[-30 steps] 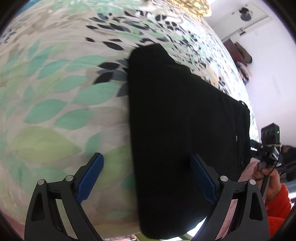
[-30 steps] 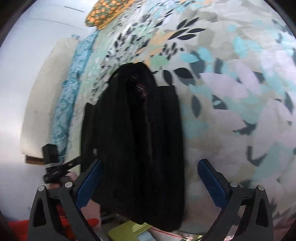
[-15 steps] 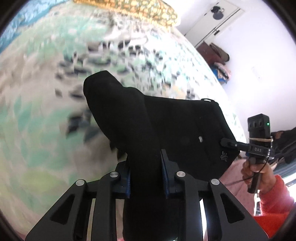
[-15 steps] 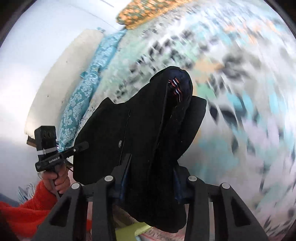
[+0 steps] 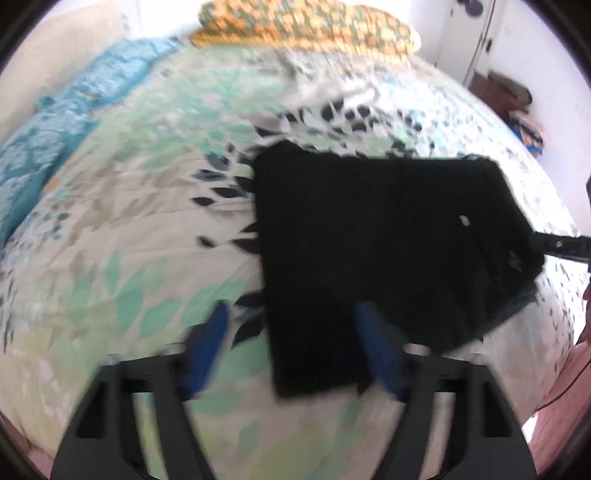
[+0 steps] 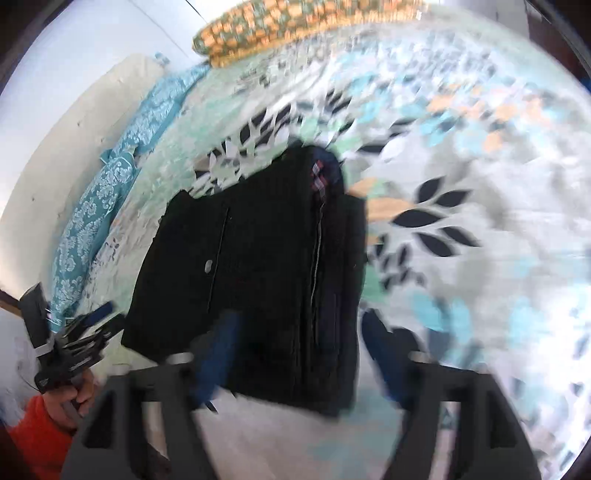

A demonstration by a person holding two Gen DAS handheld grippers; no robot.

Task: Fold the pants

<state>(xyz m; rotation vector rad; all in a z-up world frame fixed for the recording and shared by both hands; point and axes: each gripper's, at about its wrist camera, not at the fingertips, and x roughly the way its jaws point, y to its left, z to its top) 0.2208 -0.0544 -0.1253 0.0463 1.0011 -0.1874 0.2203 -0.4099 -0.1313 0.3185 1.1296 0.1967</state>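
Observation:
The black pants (image 5: 376, 243) lie folded into a rough square on the leaf-print bedspread (image 5: 122, 236). In the right wrist view the pants (image 6: 258, 266) show stacked layers with a seam and a plaid lining at the far end. My left gripper (image 5: 295, 350) is open, its blue pads astride the near left edge of the pants, holding nothing. My right gripper (image 6: 299, 354) is open over the near right edge of the pants, holding nothing. Both views are blurred by motion.
An orange patterned pillow (image 5: 306, 26) lies at the head of the bed, and a teal blanket (image 5: 48, 122) lies along its left side. The left gripper also shows in the right wrist view (image 6: 70, 343), held by a hand in an orange sleeve. A white wall and door stand beyond.
Both grippers closed on the pants' near end, carried it over onto the far half, then opened and let go. The pants now lie folded shorter.

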